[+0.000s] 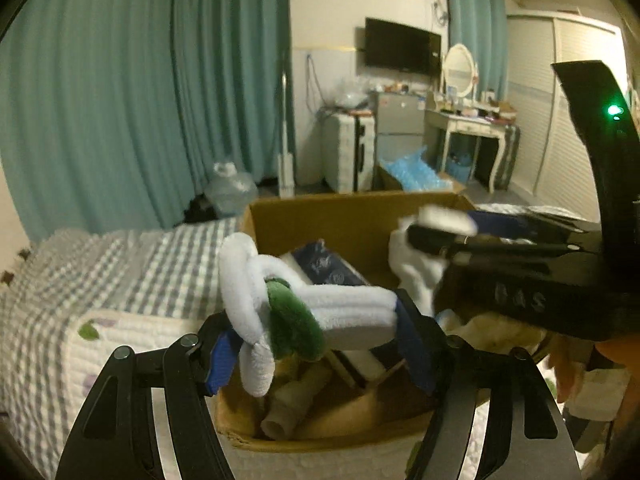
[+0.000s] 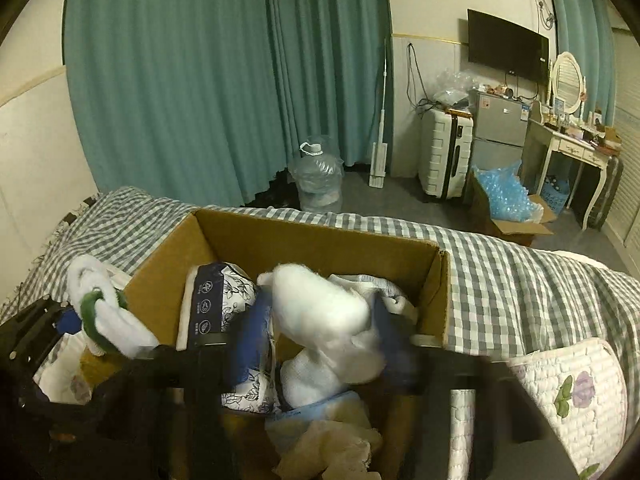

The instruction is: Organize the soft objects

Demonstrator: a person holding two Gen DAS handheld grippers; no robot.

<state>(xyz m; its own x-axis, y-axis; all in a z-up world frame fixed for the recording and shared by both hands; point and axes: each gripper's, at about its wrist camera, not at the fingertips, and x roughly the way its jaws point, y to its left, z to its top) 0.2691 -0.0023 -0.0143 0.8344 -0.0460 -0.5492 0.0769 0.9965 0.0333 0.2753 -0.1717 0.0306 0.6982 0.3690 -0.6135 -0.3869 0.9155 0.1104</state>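
1. Cardboard walls of the open box [image 2: 320, 236] frame nearly everything I have to work with; it sits on the checked bedspread [image 2: 520, 280] and already holds a blue-patterned packet [image 2: 224, 300] and crumpled pale fabric.
2. My left gripper [image 1: 316, 340] is clamped on a white plush toy with a green patch [image 1: 288, 304], its blue pads pressing in from both sides. In the left wrist view the toy hangs above the box's near edge, at about 6 o'clock from the box's centre.
3. My right gripper [image 2: 320, 332] is closed around a white fluffy bundle [image 2: 324, 312], held over the box interior, toward 3 o'clock of the packet. That view is blurred, so I cannot read the pad contact finely.
4. I judge the step in hand to be dropping both soft items into the box.
5. To do it well, I would lower each bundle below the rim before releasing, so that nothing bounces out over the wall.
6. I would release one side at a time; the two grippers sit close together and could tangle.
7. The plush's looped limbs might snag on a pad, so I would open the jaws wide, then draw straight back.
8. I would aim for the bare spot at 12 o'clock, behind the packet.
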